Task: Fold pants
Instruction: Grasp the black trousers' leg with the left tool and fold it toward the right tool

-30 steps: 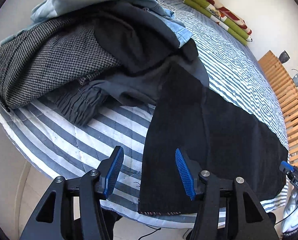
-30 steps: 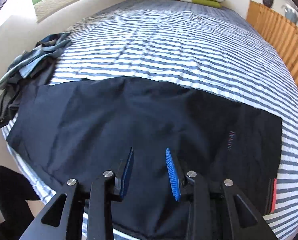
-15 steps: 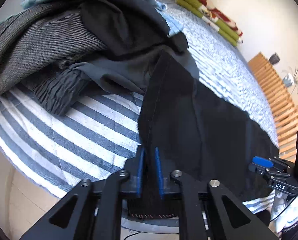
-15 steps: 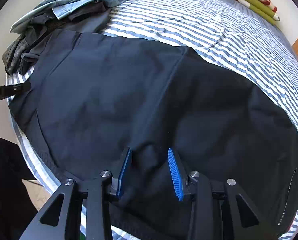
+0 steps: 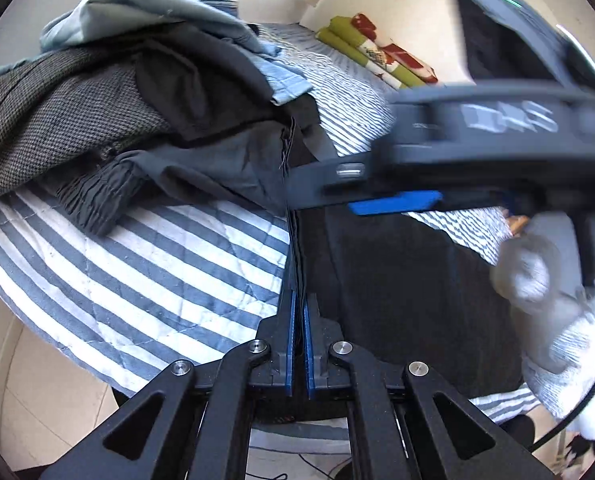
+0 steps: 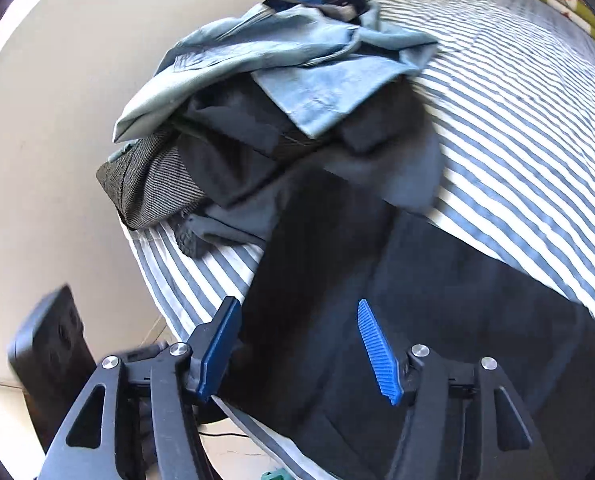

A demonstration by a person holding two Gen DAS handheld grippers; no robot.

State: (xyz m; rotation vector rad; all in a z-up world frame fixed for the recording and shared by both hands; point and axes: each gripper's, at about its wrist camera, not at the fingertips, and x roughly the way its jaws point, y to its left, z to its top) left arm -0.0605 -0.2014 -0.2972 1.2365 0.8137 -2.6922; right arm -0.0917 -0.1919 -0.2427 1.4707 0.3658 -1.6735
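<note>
Black pants [image 5: 397,292] lie flat across the near part of a blue-and-white striped bed. My left gripper [image 5: 298,300] is shut on their left edge, and the pinched cloth runs away from the pads as a thin raised ridge. My right gripper [image 5: 381,196] crosses the left wrist view close above the pants, blurred, a gloved hand [image 5: 537,264] behind it. In the right wrist view my right gripper [image 6: 297,344] stands open just over the dark pants [image 6: 417,320] near their left edge, nothing between its blue pads.
A heap of other clothes [image 5: 129,96] sits at the bed's left side: light blue denim [image 6: 289,56], a grey tweed piece [image 6: 149,176] and dark trousers. Folded green and red blankets [image 5: 377,52] lie at the far end. The bed's near edge drops to the floor [image 5: 29,408].
My left gripper went from open to shut on the pants' left edge and lifted it. My right gripper swung left across the pants toward the left gripper and opened wider.
</note>
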